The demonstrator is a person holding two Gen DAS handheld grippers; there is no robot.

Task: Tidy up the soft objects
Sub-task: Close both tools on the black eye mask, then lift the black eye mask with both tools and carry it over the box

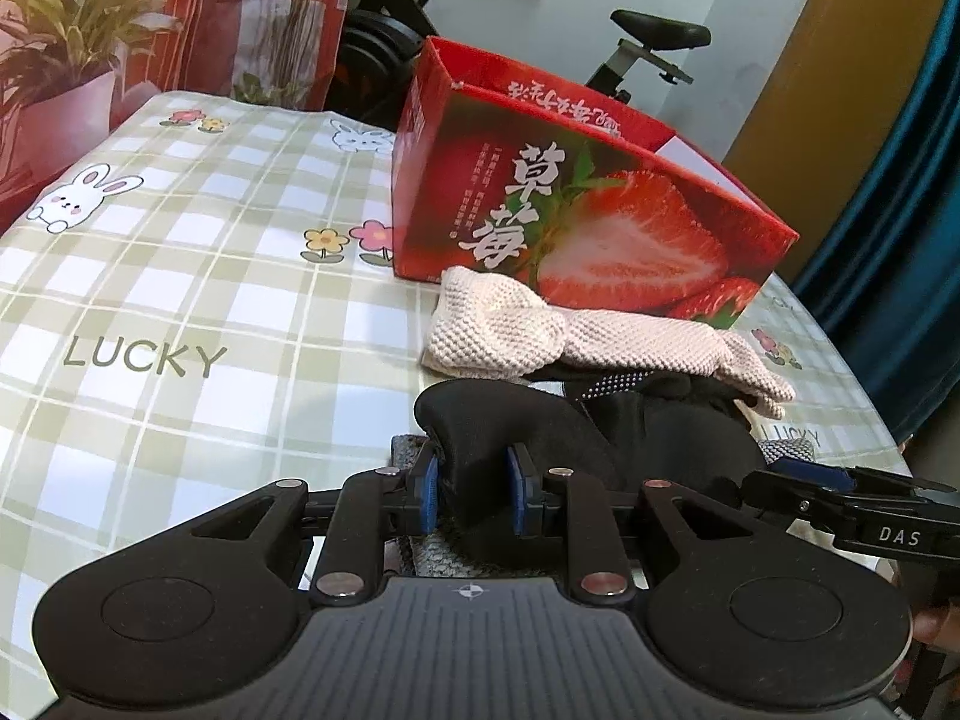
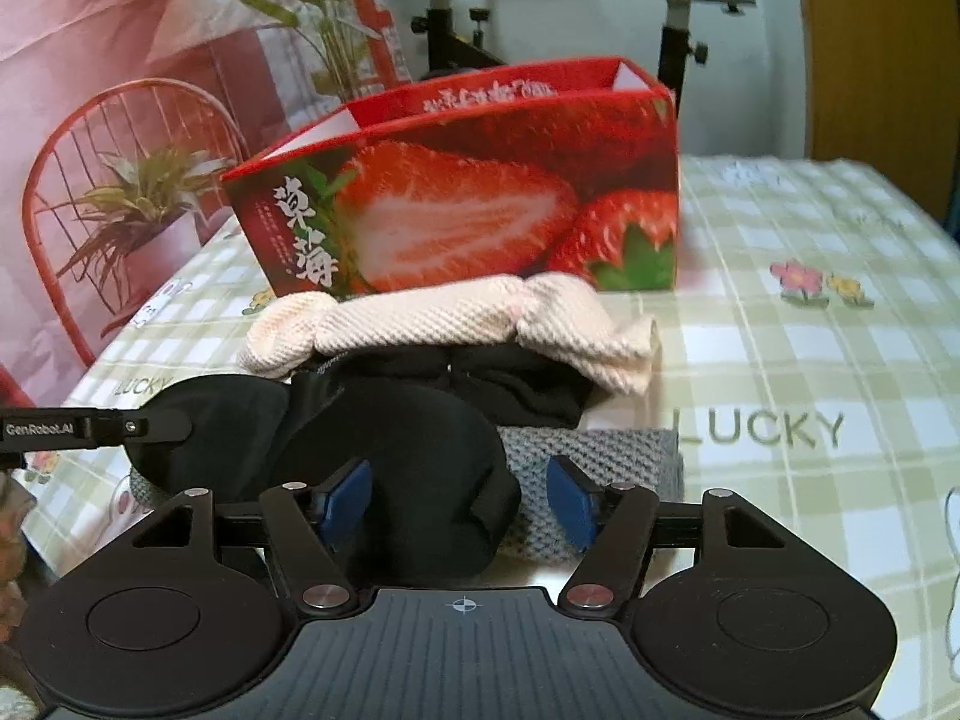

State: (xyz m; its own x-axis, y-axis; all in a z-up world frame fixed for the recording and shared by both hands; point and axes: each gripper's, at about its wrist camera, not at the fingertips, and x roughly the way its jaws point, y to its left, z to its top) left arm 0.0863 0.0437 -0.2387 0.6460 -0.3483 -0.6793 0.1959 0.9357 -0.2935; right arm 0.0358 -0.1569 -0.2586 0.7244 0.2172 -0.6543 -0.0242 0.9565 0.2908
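Observation:
A pile of soft things lies on the checked tablecloth in front of a red strawberry box (image 1: 576,204) (image 2: 468,204). A cream knitted cloth (image 1: 540,324) (image 2: 456,324) lies on top at the back. A black eye mask (image 1: 498,414) (image 2: 414,444) lies in front, over black fabric and a grey knitted piece (image 2: 600,450). My left gripper (image 1: 474,489) is shut on one end of the black eye mask. My right gripper (image 2: 465,501) is open, its blue pads on either side of the mask's other end; it also shows at the right of the left wrist view (image 1: 840,480).
The open-topped strawberry box stands just behind the pile. The tablecloth (image 1: 180,300) with "LUCKY" print spreads left and right. A red printed backdrop (image 2: 120,120) and an exercise bike (image 1: 648,42) stand behind the table. A blue curtain (image 1: 900,240) hangs at the right.

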